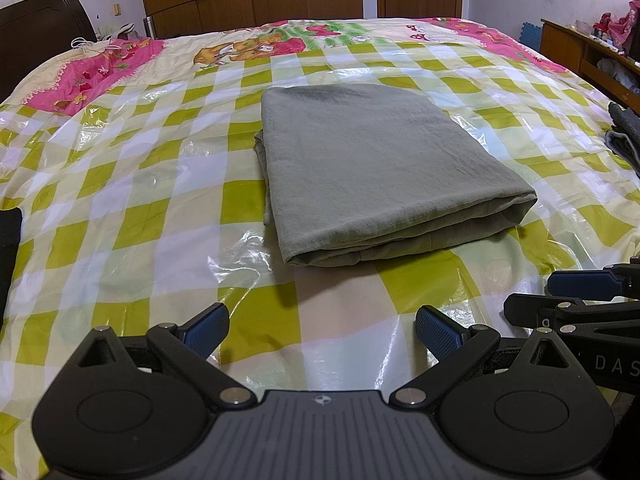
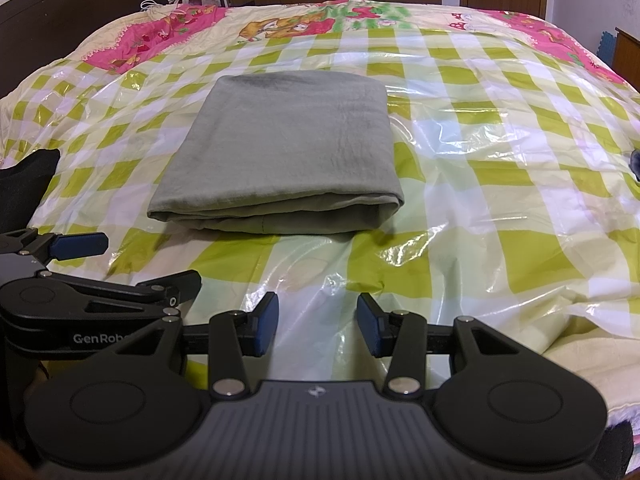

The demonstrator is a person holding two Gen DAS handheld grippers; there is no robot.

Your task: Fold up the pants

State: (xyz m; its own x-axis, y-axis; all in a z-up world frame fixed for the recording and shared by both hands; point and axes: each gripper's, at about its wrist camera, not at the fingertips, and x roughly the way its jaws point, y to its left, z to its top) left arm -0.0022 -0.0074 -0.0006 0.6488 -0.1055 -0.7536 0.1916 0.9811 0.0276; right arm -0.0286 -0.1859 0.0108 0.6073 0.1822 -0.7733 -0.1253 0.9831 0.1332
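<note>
The grey-green pants [image 1: 372, 172] lie folded into a thick rectangle on the bed, its folded edges toward me; they also show in the right wrist view [image 2: 288, 152]. My left gripper [image 1: 322, 330] is open and empty, held back from the near edge of the pants. My right gripper [image 2: 318, 330] is open and empty, also short of the pants. The right gripper shows at the right edge of the left wrist view [image 1: 576, 300], and the left gripper at the left edge of the right wrist view [image 2: 120, 264].
The bed is covered with a shiny green-and-white checked plastic sheet [image 1: 160, 184] over a pink cartoon quilt [image 1: 100, 68]. A dark headboard [image 1: 36, 32] is at the left, a wooden cabinet [image 1: 580, 52] at the right, dark clothing [image 1: 624, 132] at the right edge.
</note>
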